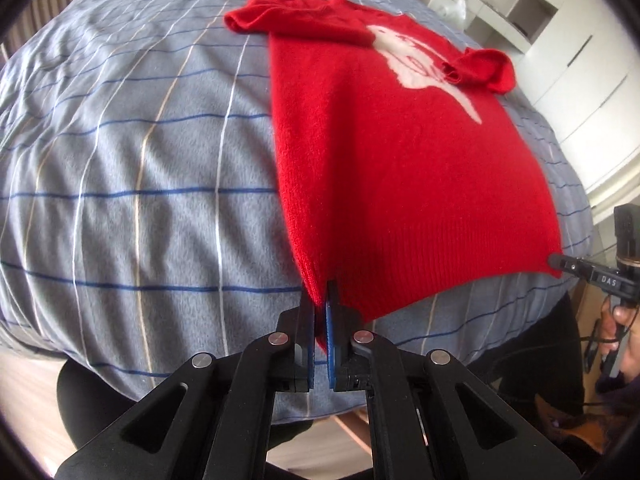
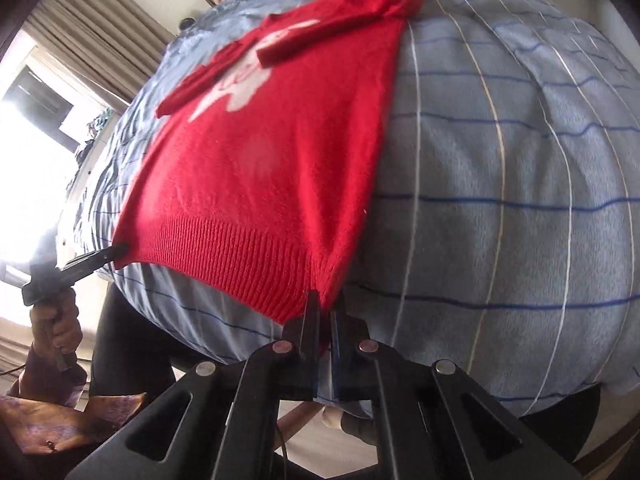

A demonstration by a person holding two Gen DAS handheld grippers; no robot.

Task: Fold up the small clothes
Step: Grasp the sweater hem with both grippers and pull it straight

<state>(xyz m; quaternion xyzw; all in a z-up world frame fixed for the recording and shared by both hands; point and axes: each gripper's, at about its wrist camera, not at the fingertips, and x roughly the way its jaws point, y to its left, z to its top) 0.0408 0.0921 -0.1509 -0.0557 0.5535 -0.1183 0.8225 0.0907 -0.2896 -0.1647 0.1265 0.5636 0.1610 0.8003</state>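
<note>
Black left gripper [image 1: 322,300] clamps the near-left hem corner of the red knitted sweater with white motif [image 1: 400,152]; right gripper [image 2: 326,304] clamps the other corner. Sweater lies on grey-blue checked bedding [image 1: 140,160], 2 sleeves folded inward, partly covering the motif. White cabinets [image 1: 560,40] behind.

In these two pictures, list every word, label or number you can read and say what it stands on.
"DAS": white letters on the black right gripper, shut on the hem corner of the red sweater.
White design on the sweater's chest may hold red lettering: too blurred and covered by the sleeves to read.
Nothing else is readable.
</note>
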